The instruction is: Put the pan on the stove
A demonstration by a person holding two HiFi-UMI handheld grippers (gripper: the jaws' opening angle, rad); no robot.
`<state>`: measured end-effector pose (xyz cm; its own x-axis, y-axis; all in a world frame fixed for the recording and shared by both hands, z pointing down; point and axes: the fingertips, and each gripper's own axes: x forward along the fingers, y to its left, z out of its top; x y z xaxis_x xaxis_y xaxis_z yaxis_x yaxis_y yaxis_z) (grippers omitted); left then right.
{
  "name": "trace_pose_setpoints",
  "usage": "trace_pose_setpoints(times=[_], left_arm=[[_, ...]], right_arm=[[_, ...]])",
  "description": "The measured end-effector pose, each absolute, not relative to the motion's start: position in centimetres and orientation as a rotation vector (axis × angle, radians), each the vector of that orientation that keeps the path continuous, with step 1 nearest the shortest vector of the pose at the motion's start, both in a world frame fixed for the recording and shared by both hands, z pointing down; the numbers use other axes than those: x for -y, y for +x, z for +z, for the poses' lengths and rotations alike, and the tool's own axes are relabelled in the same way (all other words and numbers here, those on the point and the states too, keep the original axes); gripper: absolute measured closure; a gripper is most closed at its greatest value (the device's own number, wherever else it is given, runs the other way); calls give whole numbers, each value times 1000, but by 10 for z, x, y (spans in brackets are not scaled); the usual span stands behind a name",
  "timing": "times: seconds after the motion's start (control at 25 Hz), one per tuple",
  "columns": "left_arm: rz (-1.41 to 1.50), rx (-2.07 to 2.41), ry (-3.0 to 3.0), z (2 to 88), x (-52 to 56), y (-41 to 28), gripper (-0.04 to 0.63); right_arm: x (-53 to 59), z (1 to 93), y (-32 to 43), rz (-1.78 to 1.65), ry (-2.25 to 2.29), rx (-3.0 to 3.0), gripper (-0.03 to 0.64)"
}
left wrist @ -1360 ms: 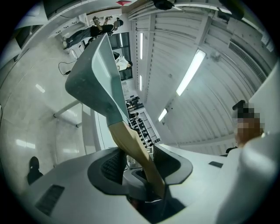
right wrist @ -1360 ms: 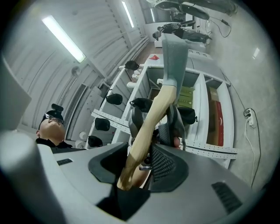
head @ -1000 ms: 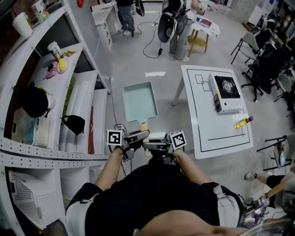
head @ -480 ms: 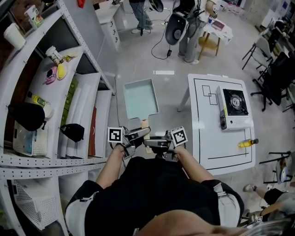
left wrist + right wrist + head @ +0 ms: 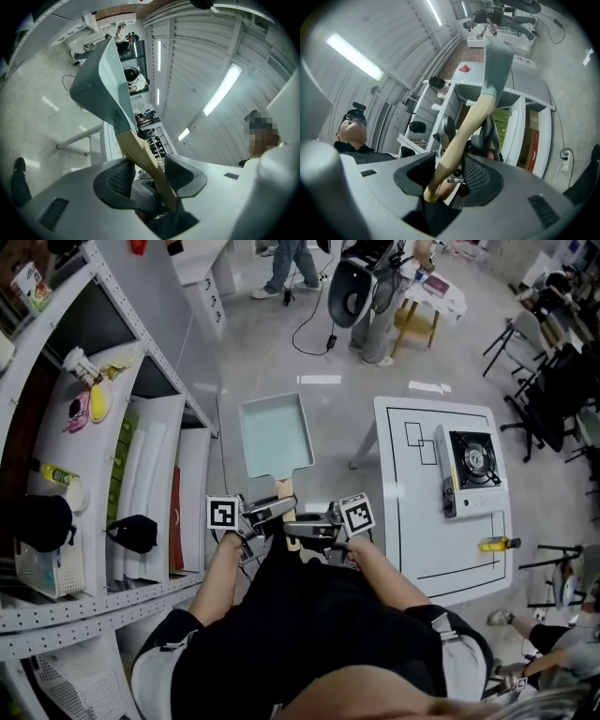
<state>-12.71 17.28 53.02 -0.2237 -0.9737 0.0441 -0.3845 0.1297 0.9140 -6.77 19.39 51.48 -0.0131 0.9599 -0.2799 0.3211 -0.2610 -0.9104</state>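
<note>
The pan [image 5: 274, 435] is a pale teal rectangular tray with a wooden handle [image 5: 285, 491], held level in the air over the grey floor. My left gripper [image 5: 270, 514] and right gripper [image 5: 302, 523] meet at the handle, each shut on it from its own side. The left gripper view has the handle [image 5: 140, 154] running between the left gripper [image 5: 147, 161] jaws up to the pan [image 5: 101, 79]. In the right gripper view the handle [image 5: 473, 117] crosses the right gripper [image 5: 457, 159] the same way. The stove [image 5: 472, 460] sits on the white table [image 5: 422, 521] to the right.
A yellow bottle [image 5: 494, 544] lies on the table near the stove. A white shelving unit [image 5: 122, 456] with bags and small items runs along the left. People stand at the far end [image 5: 375, 296]. Black chairs [image 5: 553, 381] crowd the right side.
The whole view has shifted as the person moves: the shelves slide down and left, the stove sits a little lower at the right. Both grippers keep hold of the handle.
</note>
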Motion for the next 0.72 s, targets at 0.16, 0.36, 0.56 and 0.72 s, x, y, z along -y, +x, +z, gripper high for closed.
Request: trace_pose_setpoints(times=[0.16,0.36,0.56,0.72], left_arm=[[-1054,1699,1356,529,-175,-177,396],[-1029,1674,1381,527,-176,-250,394],[-1006,1663,1427,513,-184,-322,394],[-1005,1623,1465,505,-189,-370,394]], right_arm=[[-197,517,-119,1262,-1647,1385,433],[-201,515,-190,1267,-1592,1376,434],[-209,505,-264,1299,-1551,1454,434],[-217,500,-315,1303,-1556,1497,436]])
